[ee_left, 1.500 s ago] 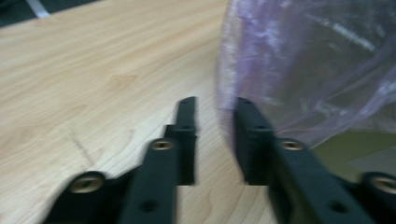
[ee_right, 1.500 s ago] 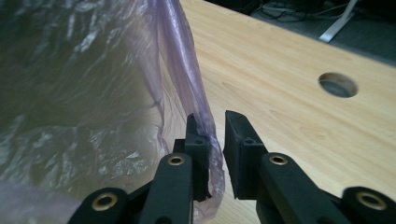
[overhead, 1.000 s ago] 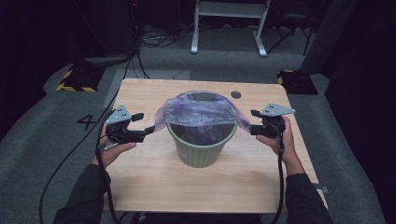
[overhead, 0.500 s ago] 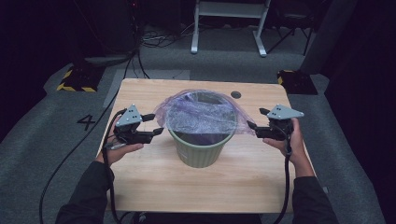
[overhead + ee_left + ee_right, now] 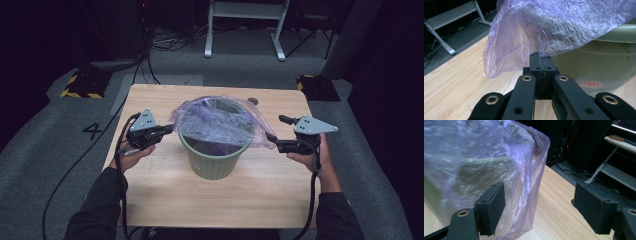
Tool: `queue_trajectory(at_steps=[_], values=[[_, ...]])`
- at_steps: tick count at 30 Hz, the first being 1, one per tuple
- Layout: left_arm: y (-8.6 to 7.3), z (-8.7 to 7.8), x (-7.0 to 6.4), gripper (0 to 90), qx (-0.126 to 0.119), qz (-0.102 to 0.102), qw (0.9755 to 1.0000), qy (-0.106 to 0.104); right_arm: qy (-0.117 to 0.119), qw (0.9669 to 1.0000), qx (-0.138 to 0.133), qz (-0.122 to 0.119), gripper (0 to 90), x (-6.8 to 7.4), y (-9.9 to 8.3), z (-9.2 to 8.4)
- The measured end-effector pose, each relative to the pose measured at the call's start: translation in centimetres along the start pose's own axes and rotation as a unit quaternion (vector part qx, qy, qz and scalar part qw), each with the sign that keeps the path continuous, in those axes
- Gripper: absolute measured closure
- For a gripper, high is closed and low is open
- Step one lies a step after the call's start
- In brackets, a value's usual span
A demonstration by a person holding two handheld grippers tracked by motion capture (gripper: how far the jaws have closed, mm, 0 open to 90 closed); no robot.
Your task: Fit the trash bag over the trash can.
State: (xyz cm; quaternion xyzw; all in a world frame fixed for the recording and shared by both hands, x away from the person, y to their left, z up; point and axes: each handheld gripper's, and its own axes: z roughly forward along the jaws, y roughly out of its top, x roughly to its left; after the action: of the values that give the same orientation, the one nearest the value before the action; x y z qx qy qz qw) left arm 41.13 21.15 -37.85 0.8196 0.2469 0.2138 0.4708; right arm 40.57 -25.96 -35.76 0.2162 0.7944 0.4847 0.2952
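Purple plastic bag (image 5: pixel 217 122) drapes the green bin (image 5: pixel 215 160) mid-bench (image 5: pixel 150 200); left tongs (image 5: pixel 169 130), just closed, pinch its nine-o'clock edge, right tongs (image 5: pixel 274 141) gape at three, risking tearing.

From where I stand, the purple bag (image 5: pixel 220 122) veils the green bin's (image 5: pixel 215 162) inside; the red label (image 5: pixel 591 84) on the bin is too blurred to read.

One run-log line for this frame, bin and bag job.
work: lining green bin with purple bag | left gripper: just closed, at bag's edge | right gripper: just opening, open beside bag | table: bin upright
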Motion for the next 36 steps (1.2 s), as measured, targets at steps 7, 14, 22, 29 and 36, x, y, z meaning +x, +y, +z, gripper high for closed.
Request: queue_trajectory(at_steps=[7, 14, 22, 29, 36], values=[[-0.2, -0.3, 0.0, 90.0, 0.003, 0.003, 1.0, 0.0, -0.004, 0.9999, -0.013, 0.008, 27.1, 0.5, 0.3, -1.1], [-0.4, -0.4, -0.1, 89.9, 0.01, 0.008, 0.9999, 0.003, 0.051, 0.9982, -0.028, -0.014, 25.8, 2.4, 1.1, -1.4], [-0.4, -0.3, -0.5, 90.0, 0.009, 0.011, 0.9999, 0.0, 0.097, 0.9945, -0.012, -0.037, 24.7, 4.9, 1.6, 0.1], [-0.8, -0.5, -0.6, 90.0, 0.004, 0.01, 0.9999, -0.002, 0.077, 0.9955, 0.009, -0.054, 79.8, 6.0, 0.9, 1.3], [-2.0, -1.7, -1.2, 90.0, -0.007, 0.011, 0.9999, -0.009, 0.1, 0.9926, 0.005, -0.069, 89.8, 7.1, 0.3, 0.6]])
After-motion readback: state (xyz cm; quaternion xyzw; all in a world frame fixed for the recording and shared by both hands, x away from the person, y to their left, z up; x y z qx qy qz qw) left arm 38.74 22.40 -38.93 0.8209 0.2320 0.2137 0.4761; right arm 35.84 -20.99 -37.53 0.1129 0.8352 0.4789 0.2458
